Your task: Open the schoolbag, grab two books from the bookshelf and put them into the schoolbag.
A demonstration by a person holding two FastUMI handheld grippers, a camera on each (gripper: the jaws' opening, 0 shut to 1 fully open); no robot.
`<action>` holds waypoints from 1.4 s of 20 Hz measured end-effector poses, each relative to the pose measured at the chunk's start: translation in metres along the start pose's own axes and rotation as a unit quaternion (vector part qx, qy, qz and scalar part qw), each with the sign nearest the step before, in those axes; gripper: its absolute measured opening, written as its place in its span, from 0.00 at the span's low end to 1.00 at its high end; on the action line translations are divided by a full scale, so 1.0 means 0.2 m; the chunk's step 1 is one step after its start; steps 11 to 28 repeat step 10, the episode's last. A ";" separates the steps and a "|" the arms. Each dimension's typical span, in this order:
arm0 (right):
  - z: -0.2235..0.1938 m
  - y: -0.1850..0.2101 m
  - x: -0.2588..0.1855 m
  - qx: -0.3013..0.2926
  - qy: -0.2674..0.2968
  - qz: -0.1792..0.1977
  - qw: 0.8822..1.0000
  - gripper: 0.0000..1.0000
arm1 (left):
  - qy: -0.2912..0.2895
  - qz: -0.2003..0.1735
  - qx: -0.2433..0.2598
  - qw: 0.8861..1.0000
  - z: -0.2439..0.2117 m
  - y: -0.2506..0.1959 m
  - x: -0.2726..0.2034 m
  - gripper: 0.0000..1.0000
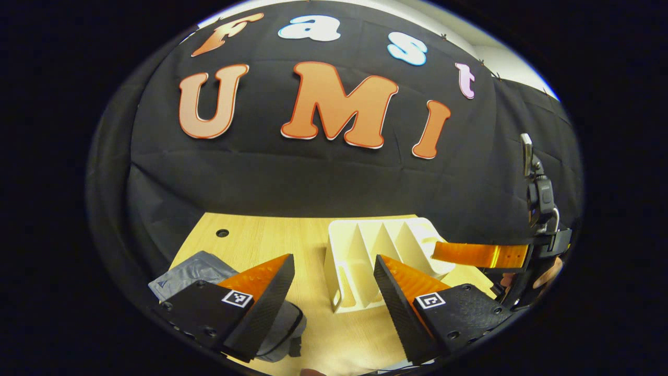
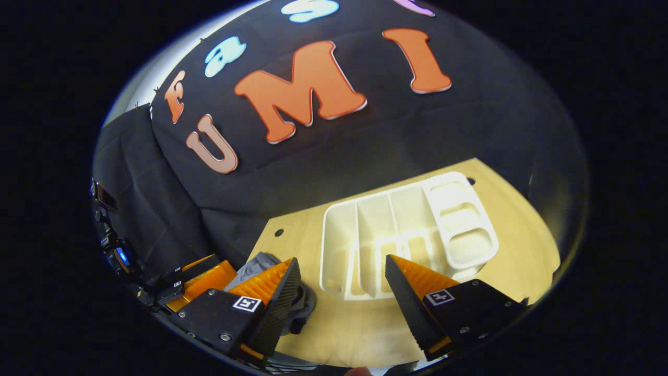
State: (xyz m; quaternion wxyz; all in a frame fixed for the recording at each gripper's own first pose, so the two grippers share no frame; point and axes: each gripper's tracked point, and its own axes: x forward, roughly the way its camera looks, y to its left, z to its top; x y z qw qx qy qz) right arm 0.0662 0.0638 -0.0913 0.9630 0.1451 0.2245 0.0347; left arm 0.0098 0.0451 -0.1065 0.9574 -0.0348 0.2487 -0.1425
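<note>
In the left gripper view, my left gripper (image 1: 334,261) is open above the wooden table, nothing between its fingers. The white bookshelf (image 1: 365,250) stands just ahead of it, and its slots look empty. A grey schoolbag (image 1: 193,271) lies low at the left, partly hidden behind the left finger. My right gripper (image 1: 477,255) reaches in from the right beside the bookshelf. In the right gripper view, the right gripper (image 2: 342,260) is open over the near edge of the bookshelf (image 2: 407,230). The schoolbag (image 2: 261,263) and the left gripper (image 2: 201,277) sit at the lower left.
The light wooden table (image 1: 308,235) ends against the black cloth wall, with a small round hole (image 1: 222,233) near its far left corner. A dark stand with a device (image 1: 540,193) rises at the right edge. Bare tabletop (image 2: 522,230) lies right of the bookshelf.
</note>
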 end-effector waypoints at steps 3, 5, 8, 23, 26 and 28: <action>0.19 -0.09 -0.16 -0.049 -0.053 -0.017 0.997 0.98 | -0.042 0.015 0.003 0.999 0.13 -0.19 -0.05 0.98; 0.30 -0.13 -0.25 -0.079 -0.089 -0.022 0.993 0.97 | -0.077 0.035 0.009 0.996 0.24 -0.30 -0.12 0.98; 0.41 -0.18 -0.40 -0.105 -0.128 -0.023 0.986 0.98 | -0.121 0.068 0.014 0.990 0.32 -0.42 -0.23 0.97; 0.46 -0.19 -0.46 -0.112 -0.150 -0.019 0.982 0.97 | -0.151 0.091 0.015 0.984 0.35 -0.48 -0.31 0.96; 0.46 -0.19 -0.46 -0.112 -0.150 -0.019 0.982 0.97 | -0.151 0.091 0.015 0.984 0.35 -0.48 -0.31 0.96; 0.46 -0.19 -0.46 -0.112 -0.150 -0.019 0.982 0.97 | -0.151 0.091 0.015 0.984 0.35 -0.48 -0.31 0.96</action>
